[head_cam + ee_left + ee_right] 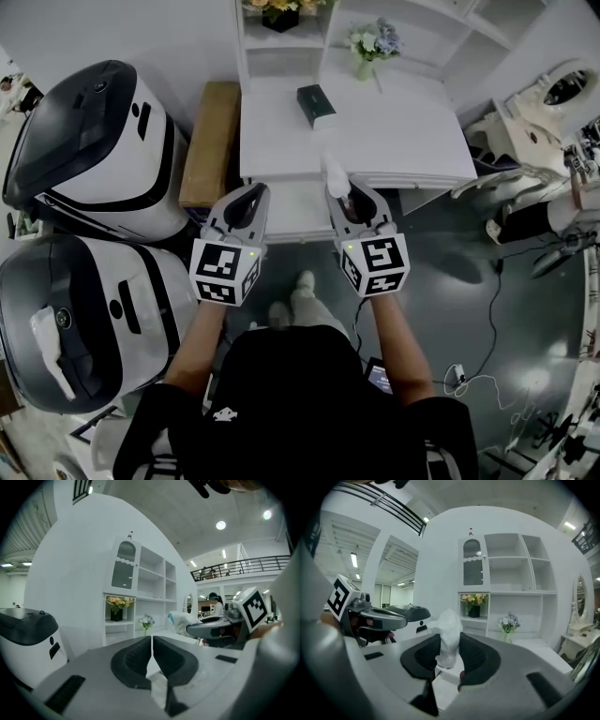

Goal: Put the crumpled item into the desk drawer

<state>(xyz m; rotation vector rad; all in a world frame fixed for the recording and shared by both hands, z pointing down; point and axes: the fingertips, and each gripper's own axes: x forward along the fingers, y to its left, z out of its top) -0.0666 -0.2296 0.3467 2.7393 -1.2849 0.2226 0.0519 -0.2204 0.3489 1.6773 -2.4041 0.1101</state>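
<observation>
The right claw (448,654) is gripping a crumpled white tissue (449,632) upright at the white table's (412,131) front edge, likely ready for dropping into what looks like its pulled-out drawer (295,214), while the left claw (152,656) is hovering alongside, closed and empty.

White desk (403,131): dark green box (316,104), flower vase (367,58) at back.

We find the desk (403,141) ahead of both grippers, its drawer (295,217) between the left gripper (255,193) and the right gripper (349,190). The crumpled item (335,172) sits in the right gripper's jaws. Beyond them, on the desk, lies a box (316,104), with a flower vase (372,44) farther back. Left of the left gripper stand two large machines (94,150).
</observation>
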